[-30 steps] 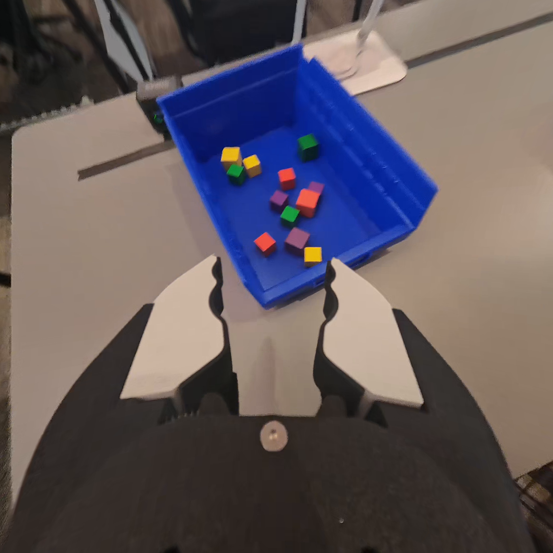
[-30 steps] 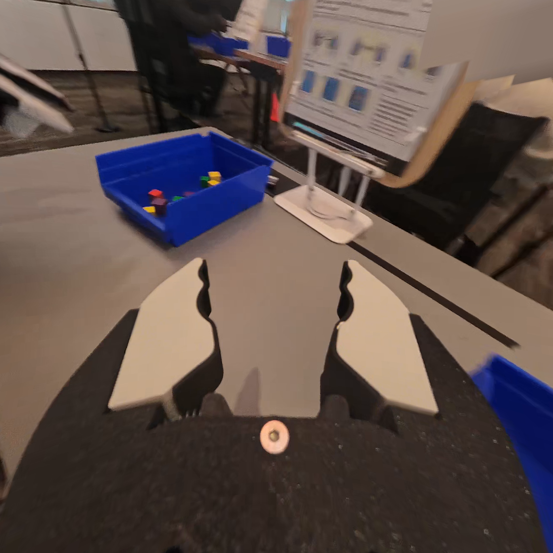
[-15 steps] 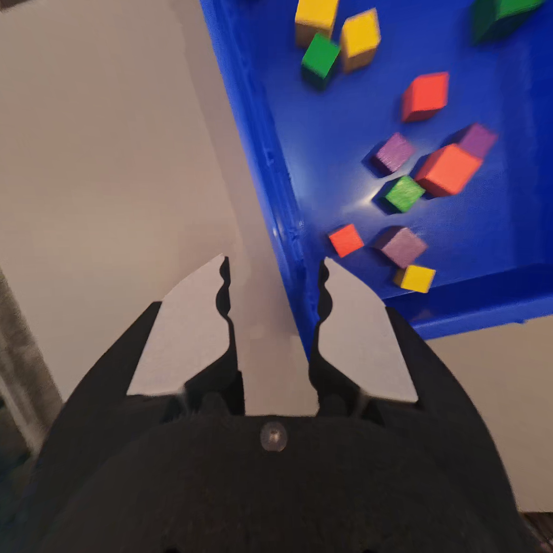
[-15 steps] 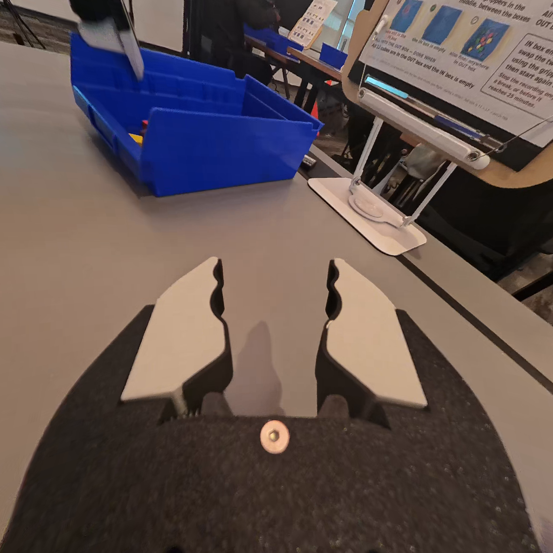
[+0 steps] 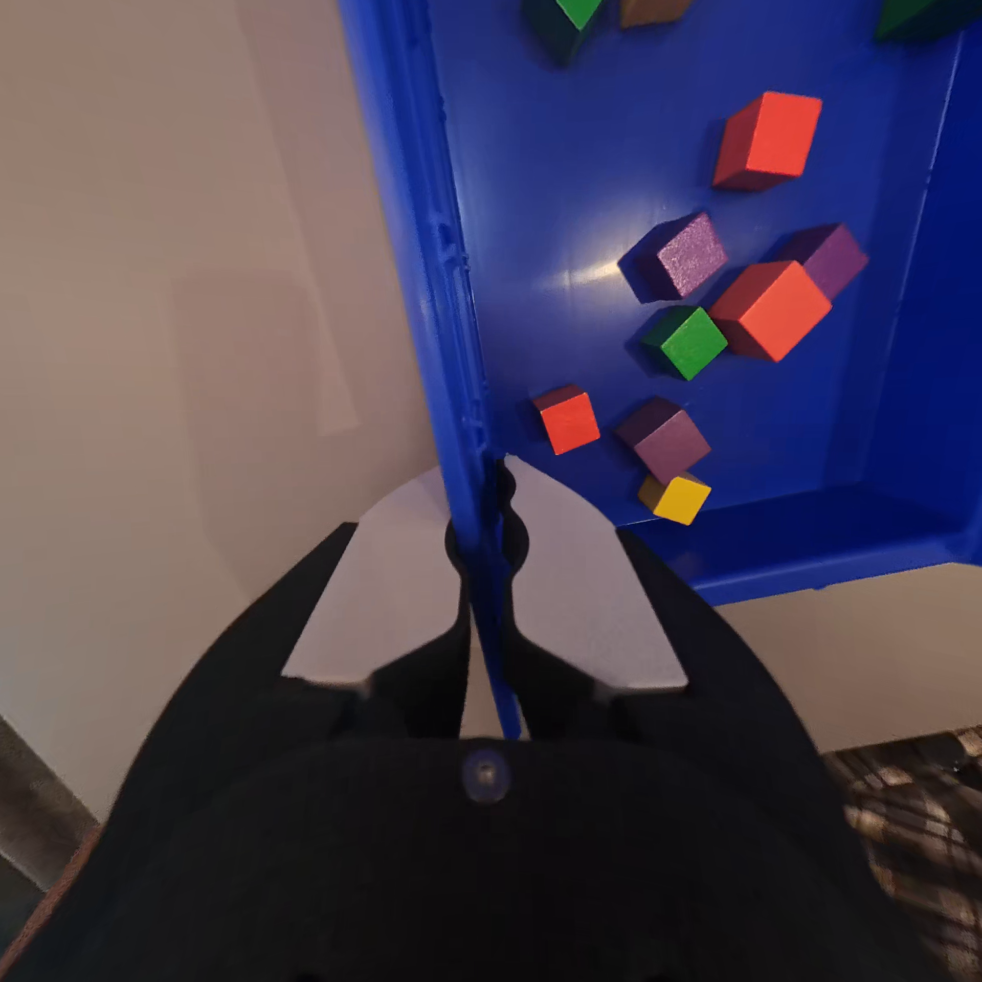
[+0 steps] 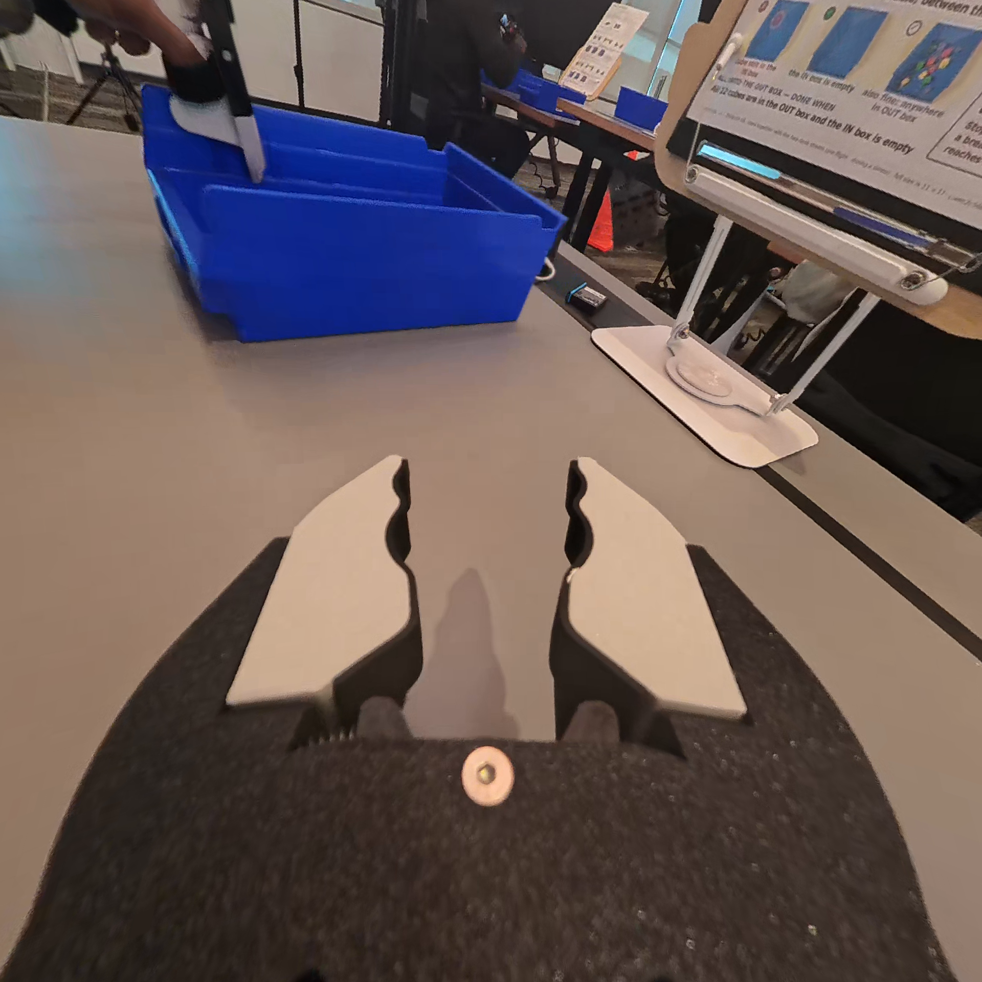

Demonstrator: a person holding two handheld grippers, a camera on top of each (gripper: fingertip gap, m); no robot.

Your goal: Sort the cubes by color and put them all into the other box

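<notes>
My left gripper (image 5: pixel 481 478) is pinched on the side wall of the blue box (image 5: pixel 457 319), one finger outside on the grey counter (image 5: pixel 186 319) side, the other inside; the wall runs up from between my fingers toward 12 o'clock. The cubes lie on the box floor, from 1 to 2 o'clock of my fingertips. Nearest is a small red cube (image 5: pixel 568 422), then a purple cube (image 5: pixel 667 441) touching a yellow cube (image 5: pixel 677 498) at its lower corner. Farther up, a green cube (image 5: pixel 688 343) sits against a large red cube (image 5: pixel 773 311), with two more purple ones close by and another red cube (image 5: pixel 768 143) beyond.

My right gripper (image 6: pixel 486 467) hovers low over the bare counter, fingers spread and holding nothing. From there the box (image 6: pixel 372 265) stands at 11 o'clock, with my other gripper (image 6: pixel 234 133) on its far wall. A white stand (image 6: pixel 707 404) sits at 2 o'clock.
</notes>
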